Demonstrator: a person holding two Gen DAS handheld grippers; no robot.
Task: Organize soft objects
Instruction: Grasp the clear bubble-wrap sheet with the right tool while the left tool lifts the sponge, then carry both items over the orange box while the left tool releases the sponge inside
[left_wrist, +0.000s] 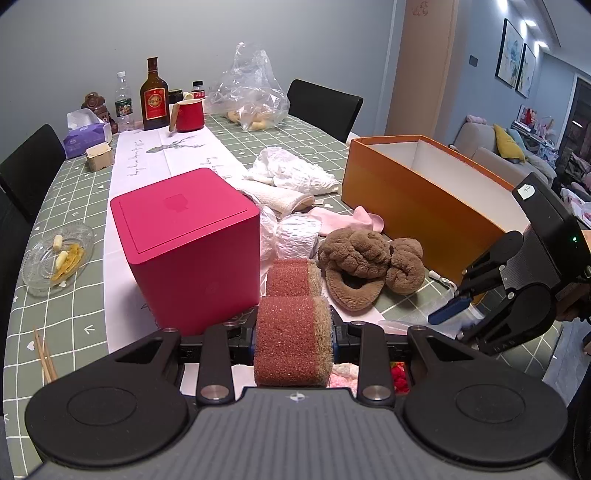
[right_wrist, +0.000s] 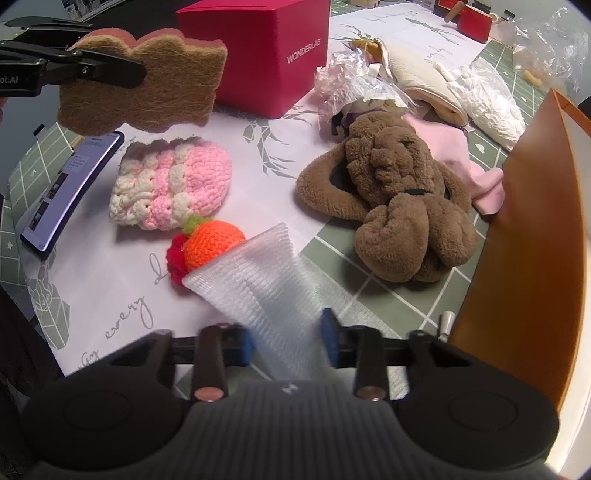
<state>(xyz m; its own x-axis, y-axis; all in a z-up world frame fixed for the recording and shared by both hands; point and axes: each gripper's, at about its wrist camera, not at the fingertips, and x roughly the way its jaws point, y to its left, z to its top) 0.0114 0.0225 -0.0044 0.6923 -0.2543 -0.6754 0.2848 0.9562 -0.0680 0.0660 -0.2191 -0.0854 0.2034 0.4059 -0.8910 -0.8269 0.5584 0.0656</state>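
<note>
My left gripper is shut on a red-and-brown scouring sponge, held above the table; the right wrist view shows this sponge at upper left. My right gripper points down at the table with a white foam net sleeve pinched between its blue pads. Beyond it lie an orange crochet fruit, a pink-and-white crochet piece and a brown plush toy. The open orange box stands at the right, its white inside partly in view.
A red cube box stands left of centre. A phone lies at the left. Pink cloth, white towels and plastic wrap sit behind the plush. A glass dish, bottles and a red mug stand farther off.
</note>
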